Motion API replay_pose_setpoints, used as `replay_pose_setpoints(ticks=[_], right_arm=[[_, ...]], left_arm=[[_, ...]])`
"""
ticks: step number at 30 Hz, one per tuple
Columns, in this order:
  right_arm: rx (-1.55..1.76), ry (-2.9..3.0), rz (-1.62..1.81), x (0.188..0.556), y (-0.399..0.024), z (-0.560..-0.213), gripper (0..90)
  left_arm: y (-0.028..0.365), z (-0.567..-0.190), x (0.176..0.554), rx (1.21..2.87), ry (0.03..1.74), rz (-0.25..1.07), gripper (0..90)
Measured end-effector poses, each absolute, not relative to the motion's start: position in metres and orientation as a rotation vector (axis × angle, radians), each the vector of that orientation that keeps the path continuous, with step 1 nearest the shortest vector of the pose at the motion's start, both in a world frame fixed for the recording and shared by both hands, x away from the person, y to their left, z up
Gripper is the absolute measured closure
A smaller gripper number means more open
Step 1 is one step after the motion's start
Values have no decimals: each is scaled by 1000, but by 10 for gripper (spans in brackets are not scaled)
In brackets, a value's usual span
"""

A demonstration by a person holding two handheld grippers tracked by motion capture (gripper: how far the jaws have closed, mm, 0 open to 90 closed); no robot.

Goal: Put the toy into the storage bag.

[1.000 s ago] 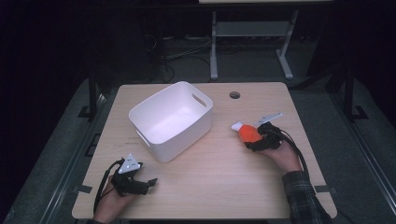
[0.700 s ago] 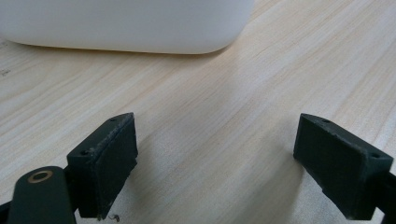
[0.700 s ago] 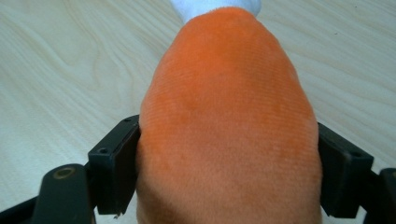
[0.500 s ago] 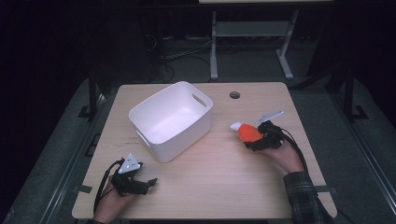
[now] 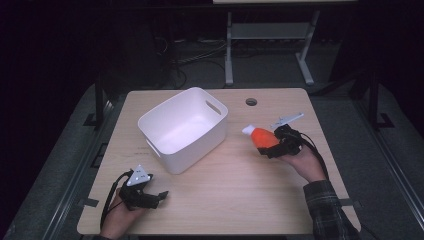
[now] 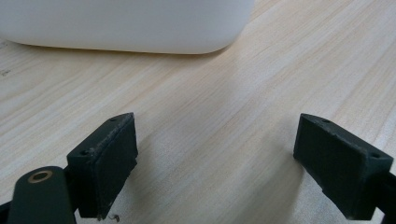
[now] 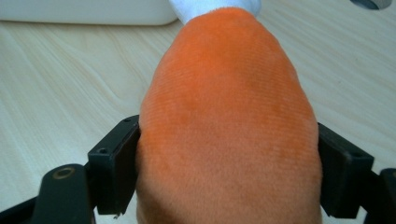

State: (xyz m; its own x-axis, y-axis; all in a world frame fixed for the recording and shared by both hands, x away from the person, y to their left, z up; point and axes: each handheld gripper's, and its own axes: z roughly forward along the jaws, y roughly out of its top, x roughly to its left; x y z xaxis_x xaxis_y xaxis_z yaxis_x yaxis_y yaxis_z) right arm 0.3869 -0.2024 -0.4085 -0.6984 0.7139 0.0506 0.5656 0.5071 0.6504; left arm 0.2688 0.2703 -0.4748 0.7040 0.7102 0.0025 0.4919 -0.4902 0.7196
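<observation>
Here we have our right gripper (image 5: 272, 145) clamped on an orange plush toy (image 5: 263, 138), its jaws pressed against the toy's two flanks, at about three o'clock on the worktop (image 5: 240, 200). The toy sits low over the wood, just beside the white tub (image 5: 182, 129) but apart from it; whether it touches the surface we cannot tell. In the right gripper view the orange plush toy (image 7: 224, 116) is a rounded, egg-like body of short, finely ribbed pile, with a white tip at its far end pointing toward the tub. We judge it light and soft: it should give under pressure and spring back, it is unlikely to slip on the matte black pads, and nothing about it looks fragile. The widest part of the body, where we grip it, seems the best hold, since the tapered white end would squeeze out. The tub looks like smooth, stiff plastic with rounded corners and cut-out handles. Our left gripper (image 5: 142, 192) rests at about seven o'clock, jaws wide apart over bare, pale wood grain, with nothing between them.
</observation>
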Motion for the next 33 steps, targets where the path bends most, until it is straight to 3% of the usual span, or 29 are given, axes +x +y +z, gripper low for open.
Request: replay_pose_setpoints(ticks=[33], right_arm=[[992,2501,1025,388,-188,-354,208]], left_arm=[[270,-475,269,2191,911,391,126]])
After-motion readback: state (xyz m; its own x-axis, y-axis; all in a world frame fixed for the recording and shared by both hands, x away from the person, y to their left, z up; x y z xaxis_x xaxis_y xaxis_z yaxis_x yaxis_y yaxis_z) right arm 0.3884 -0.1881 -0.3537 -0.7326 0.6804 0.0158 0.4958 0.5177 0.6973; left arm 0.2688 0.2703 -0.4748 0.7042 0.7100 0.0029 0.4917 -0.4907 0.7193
